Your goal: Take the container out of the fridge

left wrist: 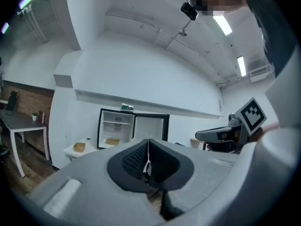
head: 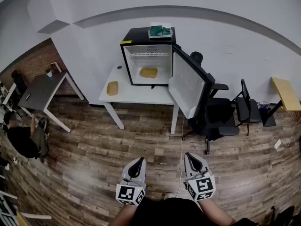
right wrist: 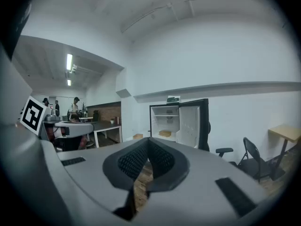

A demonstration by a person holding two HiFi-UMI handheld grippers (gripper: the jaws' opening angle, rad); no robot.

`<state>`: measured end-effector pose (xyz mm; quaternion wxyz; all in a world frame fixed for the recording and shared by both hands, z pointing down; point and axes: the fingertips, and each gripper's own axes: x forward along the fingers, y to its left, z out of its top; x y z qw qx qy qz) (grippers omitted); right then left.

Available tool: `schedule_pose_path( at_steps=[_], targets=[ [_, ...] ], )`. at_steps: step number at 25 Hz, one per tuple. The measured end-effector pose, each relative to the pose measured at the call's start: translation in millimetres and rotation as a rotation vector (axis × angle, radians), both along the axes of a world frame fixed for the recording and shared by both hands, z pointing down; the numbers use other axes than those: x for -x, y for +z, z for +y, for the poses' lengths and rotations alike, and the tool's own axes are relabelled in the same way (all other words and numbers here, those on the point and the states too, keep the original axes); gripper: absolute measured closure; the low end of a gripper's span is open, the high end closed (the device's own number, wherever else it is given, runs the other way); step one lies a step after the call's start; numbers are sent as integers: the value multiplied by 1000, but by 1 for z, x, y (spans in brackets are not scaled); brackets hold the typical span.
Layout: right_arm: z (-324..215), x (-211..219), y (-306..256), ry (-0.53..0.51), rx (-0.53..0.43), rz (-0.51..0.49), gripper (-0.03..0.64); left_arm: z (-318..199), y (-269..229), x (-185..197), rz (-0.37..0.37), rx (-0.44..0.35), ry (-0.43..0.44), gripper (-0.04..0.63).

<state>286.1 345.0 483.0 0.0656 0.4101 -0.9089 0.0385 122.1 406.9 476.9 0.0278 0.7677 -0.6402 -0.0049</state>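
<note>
A small black fridge point(head: 148, 55) stands on a white table point(head: 136, 95) across the room, its door point(head: 188, 84) swung open to the right. Inside, on its floor, lies a tan container point(head: 148, 72) point(left wrist: 113, 141) point(right wrist: 165, 133). A second tan container point(head: 112, 88) point(left wrist: 79, 147) sits on the table left of the fridge. Both grippers hover low over the wood floor, far from the fridge. My left gripper point(head: 140, 159) point(left wrist: 148, 140) is shut and holds nothing. My right gripper point(head: 187, 154) point(right wrist: 148, 139) is also shut and holds nothing.
A green item point(head: 161, 31) rests on the fridge top. A black office chair point(head: 214, 112) and a folding chair point(head: 247, 107) stand right of the open door. A wooden side table point(head: 284, 93) is far right. A dark desk point(head: 42, 91) and a seated person point(head: 23, 138) are at left.
</note>
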Motion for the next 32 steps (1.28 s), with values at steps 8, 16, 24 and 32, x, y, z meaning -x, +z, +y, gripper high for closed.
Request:
schedule_pose_path(
  at_steps=[8,16,24,32],
  targets=[
    [-3,-11,14,-20,18,-5,617,-3,-1,-13,-12,-12,-23,580],
    [-11,9,29,-65,49,6,617,-17,9,4,-14,10,-44,578],
    [-45,43,35,-76,53,32,617,-57,17,33,-10,11,-33,580],
    [-109,89,39,-89,58,79,617,-116,20,83,13,13,-35,578]
  ],
)
